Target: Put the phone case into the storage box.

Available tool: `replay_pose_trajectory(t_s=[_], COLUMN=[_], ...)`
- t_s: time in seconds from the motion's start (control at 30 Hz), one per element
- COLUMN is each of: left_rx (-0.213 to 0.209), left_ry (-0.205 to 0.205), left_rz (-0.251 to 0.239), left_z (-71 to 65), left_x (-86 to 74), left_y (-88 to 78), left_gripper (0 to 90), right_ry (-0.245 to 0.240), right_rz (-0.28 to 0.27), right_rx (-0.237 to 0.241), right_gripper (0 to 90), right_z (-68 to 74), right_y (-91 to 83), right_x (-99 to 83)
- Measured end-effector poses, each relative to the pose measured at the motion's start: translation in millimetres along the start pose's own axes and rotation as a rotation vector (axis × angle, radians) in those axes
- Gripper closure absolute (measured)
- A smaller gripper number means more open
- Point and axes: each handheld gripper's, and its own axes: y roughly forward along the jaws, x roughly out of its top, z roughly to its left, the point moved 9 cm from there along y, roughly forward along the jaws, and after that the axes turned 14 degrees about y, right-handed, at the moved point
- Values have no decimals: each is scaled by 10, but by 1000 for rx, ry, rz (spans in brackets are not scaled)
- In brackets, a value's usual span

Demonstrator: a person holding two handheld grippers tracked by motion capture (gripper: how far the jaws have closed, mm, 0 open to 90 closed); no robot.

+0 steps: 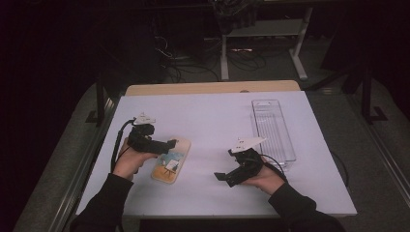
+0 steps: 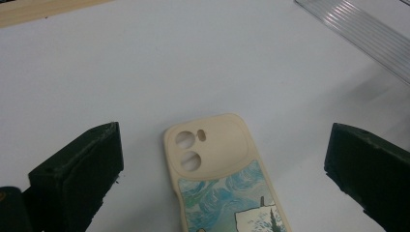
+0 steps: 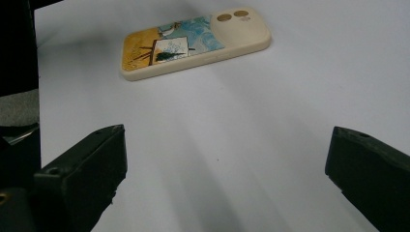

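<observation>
A cream phone case point(image 1: 170, 159) with a painted blue and orange picture lies flat on the white table, picture side up. In the left gripper view the phone case point(image 2: 217, 169) lies between and just beyond the wide-apart jaws, camera holes toward the far end. My left gripper point(image 1: 170, 143) is open, low over the case's far end. My right gripper point(image 1: 221, 177) is open over bare table to the case's right, pointing toward it. The right gripper view has the phone case point(image 3: 193, 42) farther off, with nothing between the jaws.
A clear plastic tray point(image 1: 272, 130) lies lengthwise at the table's right side, just beyond my right hand; the tray's ribbed edge point(image 2: 367, 34) crosses the left gripper view's top right. A wooden strip point(image 1: 212, 87) runs along the far table edge.
</observation>
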Motion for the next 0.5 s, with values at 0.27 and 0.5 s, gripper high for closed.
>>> replay_pose_trajectory(t_s=[0.27, 0.5], left_rx=[-8, -13], left_ry=[-17, -32], left_rz=[8, 15], left_z=[-89, -145], left_x=[-72, -142], left_y=[27, 53], left_gripper=[0, 0], right_ry=[-1, 0], right_rz=[3, 1], right_rx=[-1, -3], right_gripper=[7, 7], right_z=[1, 0], right_y=[6, 7], right_x=[-4, -3])
